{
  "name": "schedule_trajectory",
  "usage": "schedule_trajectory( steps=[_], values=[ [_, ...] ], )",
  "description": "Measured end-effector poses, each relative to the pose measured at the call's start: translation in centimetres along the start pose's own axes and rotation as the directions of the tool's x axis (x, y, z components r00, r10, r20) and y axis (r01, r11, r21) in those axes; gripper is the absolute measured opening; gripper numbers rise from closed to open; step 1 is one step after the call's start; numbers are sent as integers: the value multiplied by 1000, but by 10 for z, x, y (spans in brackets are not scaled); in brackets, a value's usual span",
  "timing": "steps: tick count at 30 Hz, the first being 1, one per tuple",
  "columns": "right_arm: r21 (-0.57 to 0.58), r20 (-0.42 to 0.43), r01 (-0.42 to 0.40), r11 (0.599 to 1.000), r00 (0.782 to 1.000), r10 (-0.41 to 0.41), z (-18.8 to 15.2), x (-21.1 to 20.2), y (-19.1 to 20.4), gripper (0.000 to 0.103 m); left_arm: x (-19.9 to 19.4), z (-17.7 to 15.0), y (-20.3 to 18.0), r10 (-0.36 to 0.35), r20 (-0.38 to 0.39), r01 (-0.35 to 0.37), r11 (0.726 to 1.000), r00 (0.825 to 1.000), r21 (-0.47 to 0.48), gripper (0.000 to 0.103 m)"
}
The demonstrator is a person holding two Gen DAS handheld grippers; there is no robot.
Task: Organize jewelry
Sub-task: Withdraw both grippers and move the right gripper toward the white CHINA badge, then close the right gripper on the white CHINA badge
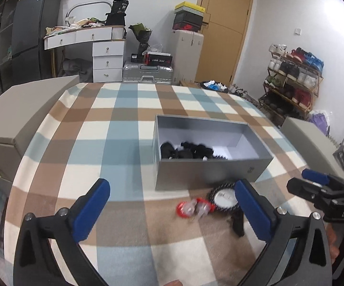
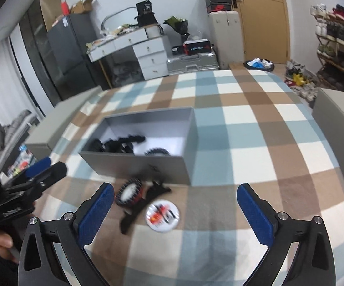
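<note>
Currently the checked tablecloth is carrying everything, and the grey box is sitting open near its middle, long axis running across the left view, with dark pieces already lying inside at its left end. Loose items are lying on the cloth just in front of the box's near wall: a toothed black ring with a white face, a black clip beside it, a round badge with red and black print, and a small red-and-clear piece.

Both grippers are hanging above the near edge, angled down, jaws standing wide with nothing between them. The left gripper is framing the red-and-clear piece, which is lying just ahead and slightly right of centre. The right gripper is framing the badge, almost centred and close ahead, with the clip stretching diagonally toward its left finger. By my reading, the right hand is nearer the badge, the left nearer the red piece.
</note>
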State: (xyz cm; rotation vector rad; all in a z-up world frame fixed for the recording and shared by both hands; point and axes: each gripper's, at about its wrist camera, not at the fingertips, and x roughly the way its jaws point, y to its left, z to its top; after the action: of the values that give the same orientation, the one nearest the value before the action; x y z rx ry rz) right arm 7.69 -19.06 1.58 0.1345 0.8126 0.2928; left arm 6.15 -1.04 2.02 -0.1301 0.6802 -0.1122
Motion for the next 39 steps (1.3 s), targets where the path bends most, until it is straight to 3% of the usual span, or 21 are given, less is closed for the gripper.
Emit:
schedule_trajectory(
  steps=[6,13,28,32,39],
  values=[
    [-107,-66,142,984,987,-149,-20,23,4,103,15,-19,7,23,-47,-23,1000,999,11,102],
    [-151,-143,83,985,984,-105,-34,40,15,103,20,-20,12,-7,-92,6,1000,996,-20,102],
    [-251,-173,138,958,968,-184,-38,54,28,101,21,-27,16,-13,-127,7,999,992,-47,102],
    [-227,-173,102,969,974,-143,-36,57,29,91,21,-27,18,-12,-127,5,998,992,-57,102],
    [-255,-170,46,966,981,-92,-36,58,32,90,20,-26,22,-27,-123,18,997,992,-75,102]
  ],
)
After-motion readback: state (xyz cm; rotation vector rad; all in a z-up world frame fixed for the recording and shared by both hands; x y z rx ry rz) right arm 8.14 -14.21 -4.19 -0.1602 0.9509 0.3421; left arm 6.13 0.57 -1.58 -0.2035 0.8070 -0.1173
